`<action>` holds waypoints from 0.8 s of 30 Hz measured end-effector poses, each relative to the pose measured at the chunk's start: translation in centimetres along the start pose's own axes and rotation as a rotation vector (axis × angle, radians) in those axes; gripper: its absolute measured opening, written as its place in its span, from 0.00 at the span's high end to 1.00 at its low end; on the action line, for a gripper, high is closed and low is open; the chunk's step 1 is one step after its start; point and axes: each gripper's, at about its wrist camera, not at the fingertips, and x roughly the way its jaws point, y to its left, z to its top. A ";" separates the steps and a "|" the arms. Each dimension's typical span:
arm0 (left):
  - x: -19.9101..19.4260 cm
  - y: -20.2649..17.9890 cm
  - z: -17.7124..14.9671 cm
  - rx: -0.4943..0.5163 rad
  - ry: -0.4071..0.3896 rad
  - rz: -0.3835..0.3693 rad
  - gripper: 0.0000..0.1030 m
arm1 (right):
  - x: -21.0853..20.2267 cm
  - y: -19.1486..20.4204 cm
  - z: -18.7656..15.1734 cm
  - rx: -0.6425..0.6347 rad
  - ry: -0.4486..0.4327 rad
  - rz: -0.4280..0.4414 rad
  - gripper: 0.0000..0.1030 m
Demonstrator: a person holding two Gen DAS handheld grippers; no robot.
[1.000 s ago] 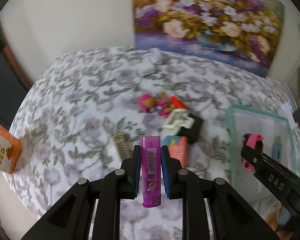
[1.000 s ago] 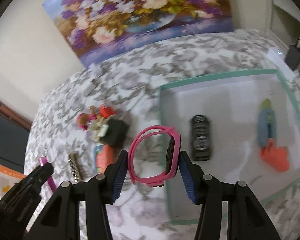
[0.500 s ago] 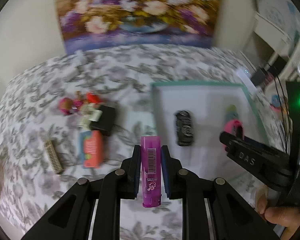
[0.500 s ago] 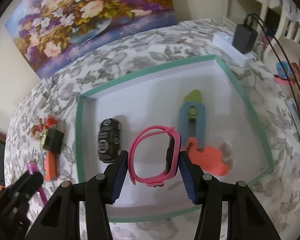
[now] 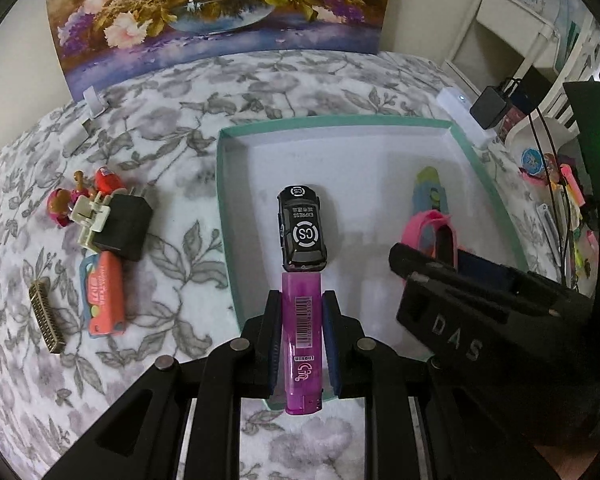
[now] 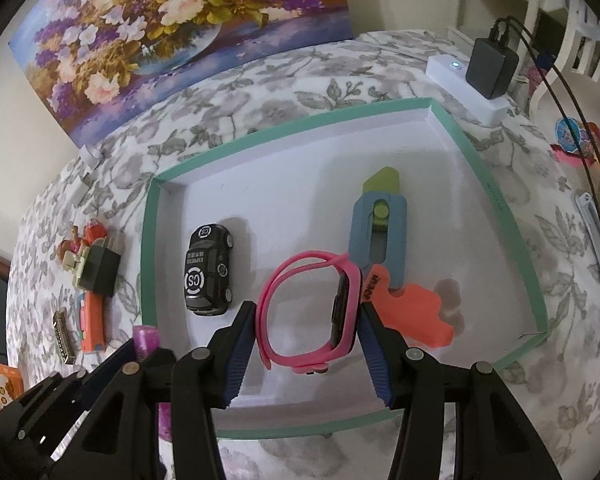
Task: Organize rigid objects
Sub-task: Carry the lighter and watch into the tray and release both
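Observation:
My left gripper (image 5: 301, 312) is shut on a purple lighter (image 5: 302, 336), held over the near edge of the green-rimmed white tray (image 5: 224, 208), just behind a black toy car (image 5: 302, 229). My right gripper (image 6: 308, 316) is shut on a pink smartwatch (image 6: 312, 312), held over the tray (image 6: 496, 184) beside a blue and green utility knife (image 6: 378, 232) and an orange shape (image 6: 416, 312). The car (image 6: 208, 270) lies at the tray's left. The right gripper also shows in the left wrist view (image 5: 432, 248).
Left of the tray on the floral cloth lie a black charger (image 5: 124, 226), a cream clip (image 5: 88, 220), small red and pink toys (image 5: 80, 196), an orange-red box (image 5: 102, 292) and a metal comb-like piece (image 5: 47, 322). A white power strip (image 6: 468, 92) with a black adapter sits at the far right.
Both grippers moved right and forward over the tray while keeping their objects. The lighter now sits just behind the toy car, and the watch is lower over the tray floor.

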 end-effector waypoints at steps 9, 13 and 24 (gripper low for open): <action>1.9 -0.3 -0.2 0.011 0.039 0.009 0.80 | 1.1 0.3 -0.3 -0.015 0.040 0.002 0.47; 2.9 -0.4 -0.4 0.019 0.059 0.028 0.80 | 1.6 0.3 -0.4 -0.020 0.057 0.003 0.47; 4.1 0.2 -0.8 0.000 0.097 0.039 0.80 | 2.6 0.1 -0.7 -0.005 0.094 0.010 0.46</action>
